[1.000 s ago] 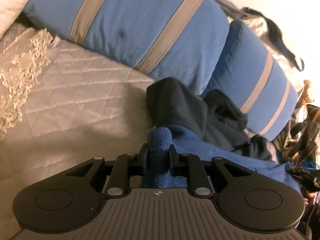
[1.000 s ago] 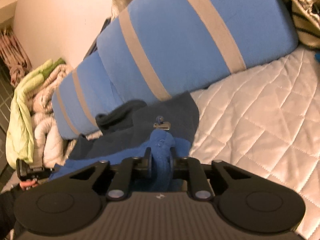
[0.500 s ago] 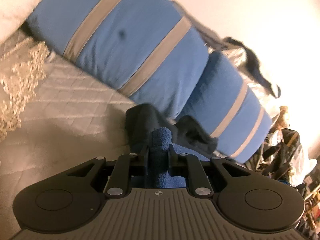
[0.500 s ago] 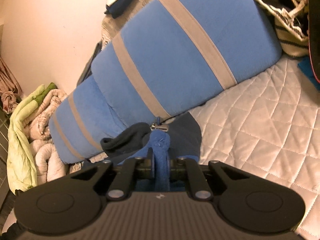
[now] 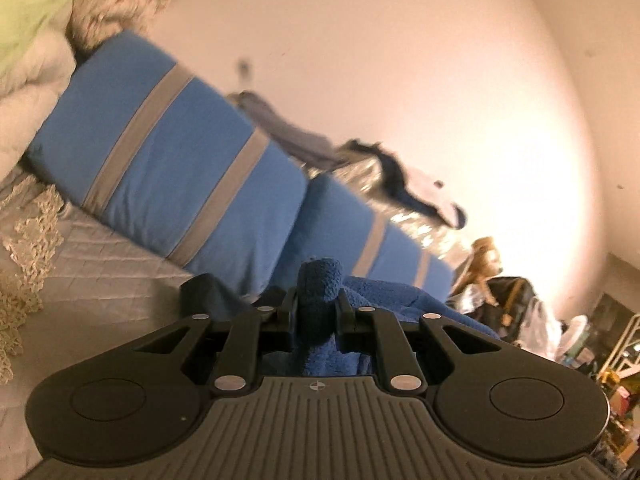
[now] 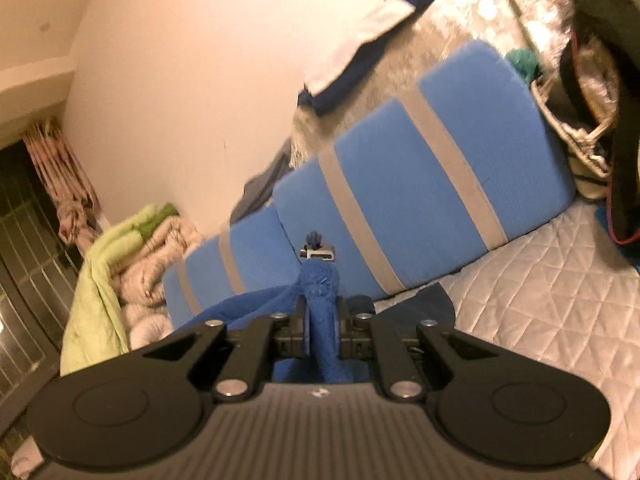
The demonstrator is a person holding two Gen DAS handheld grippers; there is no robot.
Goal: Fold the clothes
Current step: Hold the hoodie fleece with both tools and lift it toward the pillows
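While both grippers are raised above the quilted white bedspread (image 6: 536,304), each one is clenched on a bunched fold of the same blue fleece garment (image 5: 320,292): the left gripper (image 5: 318,308) pinches a thick tuft that sticks up between its fingers, and the right gripper (image 6: 322,312) pinches a narrower fold whose metal zipper pull (image 6: 318,252) stands just above the jaws. From each grip the fleece stretches sideways toward the other hand, and a dark navy part of the garment (image 6: 420,304) hangs down beside it, close to or on the quilt. Behind the garment, two blue pillows with grey stripes (image 6: 432,196) lean end to end along the wall. Past the far pillow, at the top right of the right wrist view, a woven basket with a pale rim (image 6: 576,136) holds dark straps and fabric; what else is in it is too blurred to tell. A heap of pale green and cream bedding (image 6: 120,256) lies at the other end of the pillows, and a lace-edged cloth (image 5: 28,248) rests on the quilt.
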